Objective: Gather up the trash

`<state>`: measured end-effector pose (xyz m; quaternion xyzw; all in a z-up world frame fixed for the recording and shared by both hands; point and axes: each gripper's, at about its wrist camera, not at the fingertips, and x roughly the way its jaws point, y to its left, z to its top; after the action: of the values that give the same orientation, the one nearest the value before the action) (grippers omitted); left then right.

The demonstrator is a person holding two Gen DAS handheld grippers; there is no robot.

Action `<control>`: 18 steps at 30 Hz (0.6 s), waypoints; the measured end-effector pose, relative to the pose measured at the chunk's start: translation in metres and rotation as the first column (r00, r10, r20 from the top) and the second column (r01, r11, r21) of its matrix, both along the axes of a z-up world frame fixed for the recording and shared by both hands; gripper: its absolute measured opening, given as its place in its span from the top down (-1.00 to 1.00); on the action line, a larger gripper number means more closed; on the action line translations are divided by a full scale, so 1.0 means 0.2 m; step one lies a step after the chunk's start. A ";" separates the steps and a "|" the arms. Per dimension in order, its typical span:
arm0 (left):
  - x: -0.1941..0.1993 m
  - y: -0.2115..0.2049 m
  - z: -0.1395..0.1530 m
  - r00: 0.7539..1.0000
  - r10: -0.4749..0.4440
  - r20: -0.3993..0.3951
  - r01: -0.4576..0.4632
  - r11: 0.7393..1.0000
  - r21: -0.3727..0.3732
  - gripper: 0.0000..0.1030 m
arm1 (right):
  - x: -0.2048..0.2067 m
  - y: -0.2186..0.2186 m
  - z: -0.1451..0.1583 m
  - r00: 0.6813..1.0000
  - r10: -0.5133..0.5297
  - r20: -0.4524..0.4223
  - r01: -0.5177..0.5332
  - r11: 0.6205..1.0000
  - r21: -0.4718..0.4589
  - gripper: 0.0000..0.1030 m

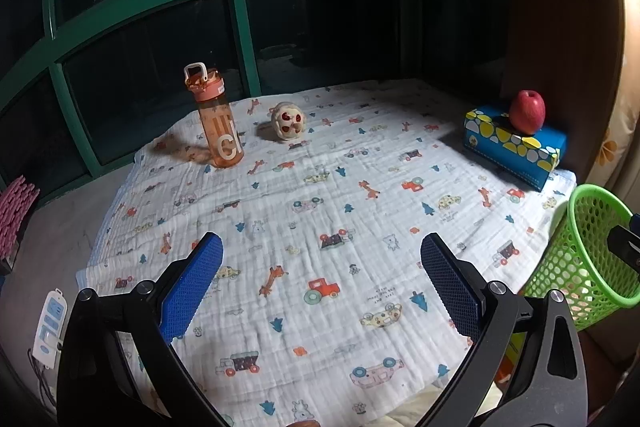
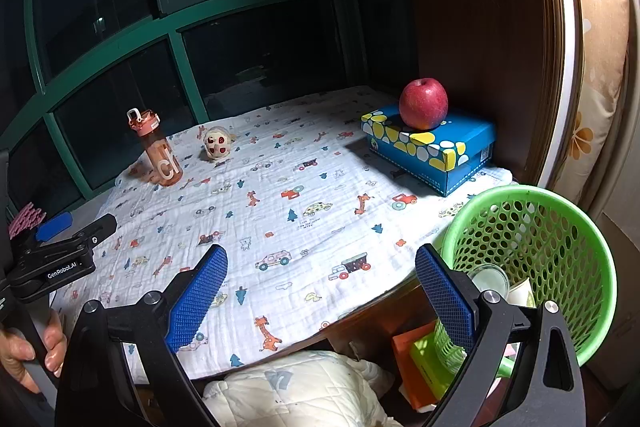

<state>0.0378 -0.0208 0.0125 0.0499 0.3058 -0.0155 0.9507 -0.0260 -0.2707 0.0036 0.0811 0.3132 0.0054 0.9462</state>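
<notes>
Both tools, left (image 1: 322, 287) and right (image 2: 321, 297), were spread wide with nothing in them. We'd parked the green basket (image 2: 560, 227) just off the right tool's right finger, already holding cups (image 2: 490, 279). Far ahead sat a crumpled wad (image 1: 287, 121), probably the remaining trash.

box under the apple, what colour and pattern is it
The rectangular cardboard box is blue with yellow and white pebble-like spots, clearest in the right wrist view.

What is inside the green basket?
In the green basket lie a clear plastic cup and a crumpled paper cup. The right gripper's finger covers anything lower.
</notes>
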 end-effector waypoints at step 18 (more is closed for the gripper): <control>0.01 0.00 -0.01 1.000 0.007 0.000 -0.007 1.000 0.007 -0.90 | 0.00 0.00 -0.01 1.000 0.005 -0.001 -0.005 1.000 0.007 -0.78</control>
<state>0.0390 -0.0209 0.0103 0.0520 0.3062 -0.0109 0.9505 -0.0254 -0.2702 0.0025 0.0837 0.3137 0.0086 0.9458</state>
